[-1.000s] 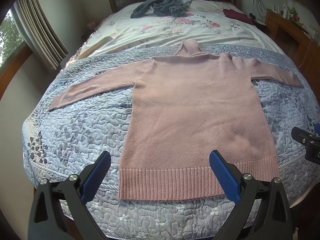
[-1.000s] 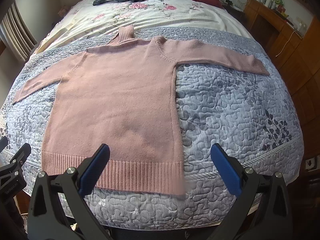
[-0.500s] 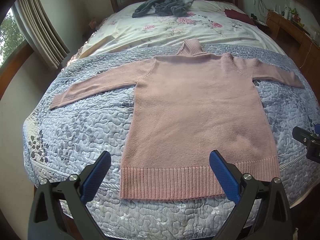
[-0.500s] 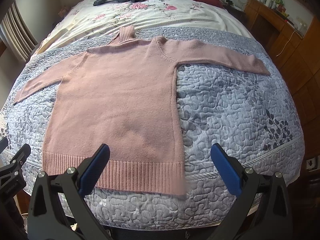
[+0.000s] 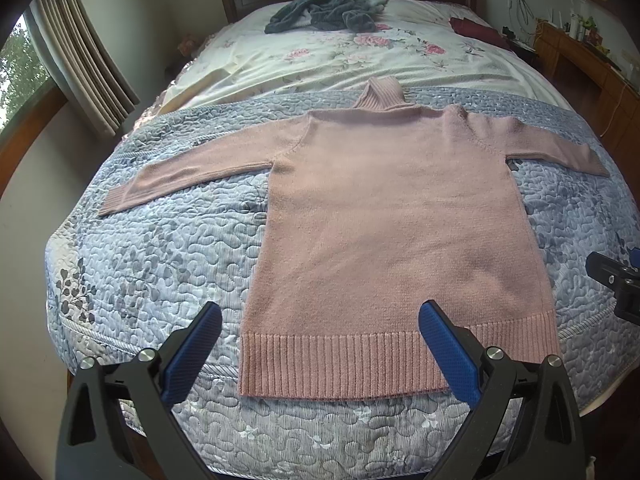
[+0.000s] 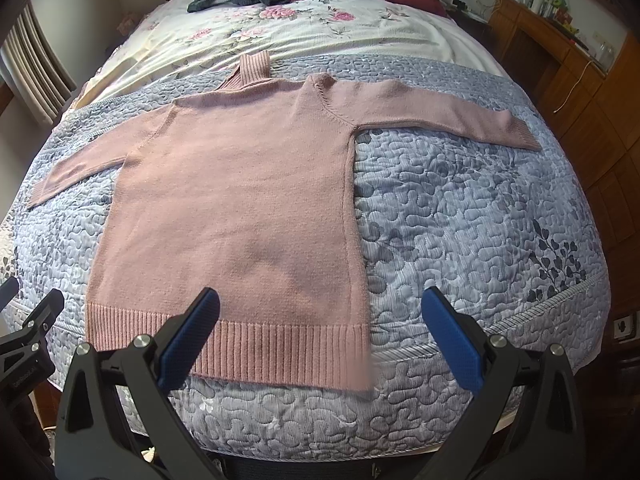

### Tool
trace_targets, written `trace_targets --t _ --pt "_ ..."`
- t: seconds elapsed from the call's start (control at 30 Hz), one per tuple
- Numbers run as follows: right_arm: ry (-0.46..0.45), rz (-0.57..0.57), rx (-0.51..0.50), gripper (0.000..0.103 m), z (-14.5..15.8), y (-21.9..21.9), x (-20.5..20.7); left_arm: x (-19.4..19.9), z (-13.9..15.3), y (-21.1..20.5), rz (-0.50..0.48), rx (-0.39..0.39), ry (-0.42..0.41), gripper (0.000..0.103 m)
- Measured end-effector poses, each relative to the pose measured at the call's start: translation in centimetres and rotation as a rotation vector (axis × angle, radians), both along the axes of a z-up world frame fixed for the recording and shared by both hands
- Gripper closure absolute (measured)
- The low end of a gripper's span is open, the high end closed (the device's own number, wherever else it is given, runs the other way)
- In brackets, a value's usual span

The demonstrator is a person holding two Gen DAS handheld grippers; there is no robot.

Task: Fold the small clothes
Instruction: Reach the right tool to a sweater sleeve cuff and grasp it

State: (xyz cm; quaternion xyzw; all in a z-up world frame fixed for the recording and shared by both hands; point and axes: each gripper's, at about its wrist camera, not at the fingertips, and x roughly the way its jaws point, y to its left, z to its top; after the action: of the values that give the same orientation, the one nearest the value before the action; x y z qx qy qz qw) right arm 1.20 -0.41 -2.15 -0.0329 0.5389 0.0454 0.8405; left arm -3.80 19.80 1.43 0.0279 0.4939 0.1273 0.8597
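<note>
Left wrist view: pink sweater [image 5: 392, 236] flat (sleeves spread) on quilt [image 5: 160, 264].

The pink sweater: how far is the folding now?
Done: the pink sweater lies flat on the quilt, sleeves spread out. In hand: nothing; the left gripper and right gripper are both open near the hem. Left: every fold, since none is made yet.

I read even, soft daylight entering from the window [image 5: 24, 72] at left. Both fisheye views bow strongly toward dark vignetted corners. A faint shadow, possibly the gripper's, dulls the sweater [image 6: 280, 264]. Focus is sharp.
</note>
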Motion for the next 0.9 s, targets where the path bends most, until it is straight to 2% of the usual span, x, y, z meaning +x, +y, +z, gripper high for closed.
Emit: trace_targets --t 0.37,0.53,0.73,0.9 --pt "-0.001 0.000 0.006 0.003 -0.1 0.0 0.1 0.1 -0.3 0.0 0.000 -0.012 -0.005 0.004" --pt "-0.001 0.011 0.106 0.003 -0.9 -2.4 2.1 2.3 -1.7 -0.3 -0.009 -0.035 0.000 0.004" --pt "-0.060 -0.085 0.041 0.003 -1.4 -9.8 9.4 9.6 -3.0 -2.4 -0.040 -0.071 -0.013 0.004" --pt "-0.013 -0.192 0.051 0.003 -3.7 -19.1 18.4 17.8 -4.0 -5.9 -0.051 -0.065 -0.046 0.004"
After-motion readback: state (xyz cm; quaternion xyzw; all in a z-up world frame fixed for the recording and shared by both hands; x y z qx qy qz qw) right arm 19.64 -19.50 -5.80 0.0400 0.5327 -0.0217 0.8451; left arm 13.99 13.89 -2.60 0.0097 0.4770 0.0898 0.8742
